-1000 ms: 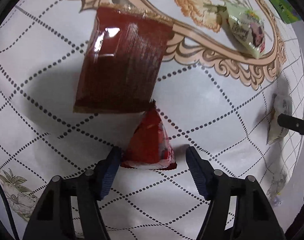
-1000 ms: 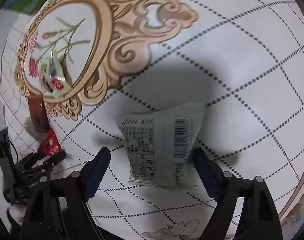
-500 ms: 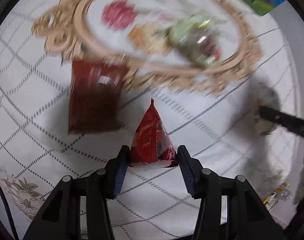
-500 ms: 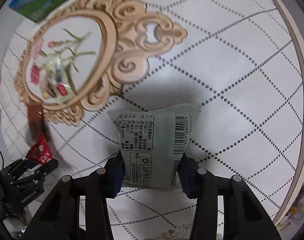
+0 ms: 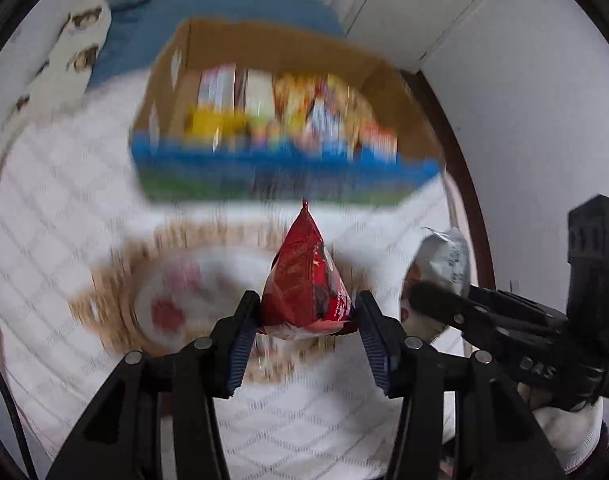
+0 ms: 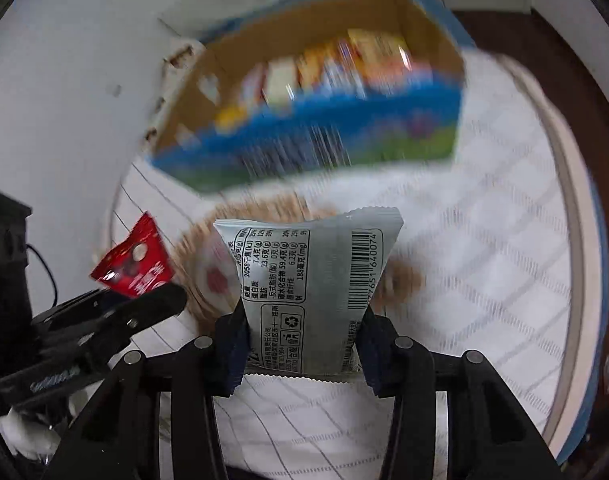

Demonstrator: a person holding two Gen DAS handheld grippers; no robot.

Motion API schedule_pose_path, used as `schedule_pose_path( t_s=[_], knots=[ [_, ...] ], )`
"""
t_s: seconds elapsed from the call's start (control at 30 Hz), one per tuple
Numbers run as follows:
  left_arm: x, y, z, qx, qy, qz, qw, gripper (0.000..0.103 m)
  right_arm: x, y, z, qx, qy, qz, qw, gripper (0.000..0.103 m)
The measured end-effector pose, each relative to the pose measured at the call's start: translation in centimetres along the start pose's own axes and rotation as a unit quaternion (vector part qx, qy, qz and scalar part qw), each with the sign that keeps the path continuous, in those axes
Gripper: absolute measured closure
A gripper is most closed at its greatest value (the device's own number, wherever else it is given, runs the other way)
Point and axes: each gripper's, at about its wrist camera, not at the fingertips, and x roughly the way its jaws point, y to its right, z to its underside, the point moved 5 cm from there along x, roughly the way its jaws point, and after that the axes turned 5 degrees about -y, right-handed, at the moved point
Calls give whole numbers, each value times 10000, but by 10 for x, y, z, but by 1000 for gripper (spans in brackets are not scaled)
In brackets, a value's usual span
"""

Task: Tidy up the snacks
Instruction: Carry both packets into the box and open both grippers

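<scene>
My left gripper (image 5: 308,320) is shut on a small red triangular snack packet (image 5: 304,280), held up above the white quilted tablecloth (image 5: 64,240). My right gripper (image 6: 304,340) is shut on a grey snack packet (image 6: 308,280) with a barcode and printed label facing me. Each view shows the other hand's load: the grey packet (image 5: 444,260) at the right of the left wrist view, the red packet (image 6: 134,260) at the left of the right wrist view. Beyond both stands an open cardboard box (image 5: 264,60) with a blue and green front, blurred, holding several colourful snacks.
The round table's dark wooden rim (image 5: 456,152) curves along the right. A white wall (image 5: 524,100) stands close behind the box. A floral medallion pattern (image 5: 176,300) lies on the cloth below my grippers. A pale printed cloth or bag (image 5: 68,52) lies at the far left.
Both grippers closed on their packets and lifted them off the table. The views tilted up, bringing the snack box into sight; the dark red packet and green packet dropped out of view.
</scene>
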Motion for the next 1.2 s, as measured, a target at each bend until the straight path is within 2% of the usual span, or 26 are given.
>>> schedule_pose_path(
  t_s=[0.07, 0.2, 0.33, 0.47, 0.6, 0.73, 0.8, 0.83, 0.87, 0.9, 0.93, 0.97, 1.03, 1.2],
  knots=[
    [-8, 0, -35, 50, 112, -115, 9999, 56, -18, -7, -32, -111, 196, 38, 9997, 54],
    [-6, -12, -97, 108, 126, -458, 9988, 56, -16, -19, -96, -255, 409, 326, 9983, 54],
    [17, -39, -153, 32, -118, -840, 9964, 56, 0, -13, -155, -260, 195, 626, 9975, 54],
    [55, -70, -193, -131, -676, -1177, 9907, 56, 31, -3, -206, -223, -217, 926, 9952, 54],
    [81, -88, -208, -110, -1009, -1481, 9837, 56, 74, 13, -236, -283, -533, 1280, 9899, 54],
    [105, -102, -215, -229, -1343, -1495, 9793, 54, 99, 21, -249, -178, -874, 1315, 9873, 53],
    [111, -104, -214, -231, -1451, -1475, 9781, 54, 113, 28, -249, -83, -1082, 1283, 9858, 39],
    [113, -106, -214, -283, -1457, -1434, 9785, 51, 116, 30, -249, -56, -1120, 1261, 9857, 21],
    [114, -108, -212, -364, -1465, -1376, 9789, 48, 119, 31, -250, -64, -1144, 1247, 9856, 15],
    [115, -109, -211, -437, -1482, -1260, 9799, 36, 120, 32, -249, -86, -1178, 1267, 9849, 15],
    [116, -109, -210, -468, -1480, -1185, 9807, 22, 120, 33, -247, -86, -1192, 1298, 9843, 15],
    [115, -108, -207, -475, -1442, -1139, 9818, 19, 120, 34, -247, -92, -1191, 1309, 9842, 14],
    [112, -106, -205, -412, -1323, -1169, 9834, 18, 118, 34, -244, -129, -1202, 1355, 9834, 8],
    [95, -95, -190, -348, -881, -1310, 9868, 18, 108, 29, -233, -317, -1021, 1590, 9815, 7]
  ],
)
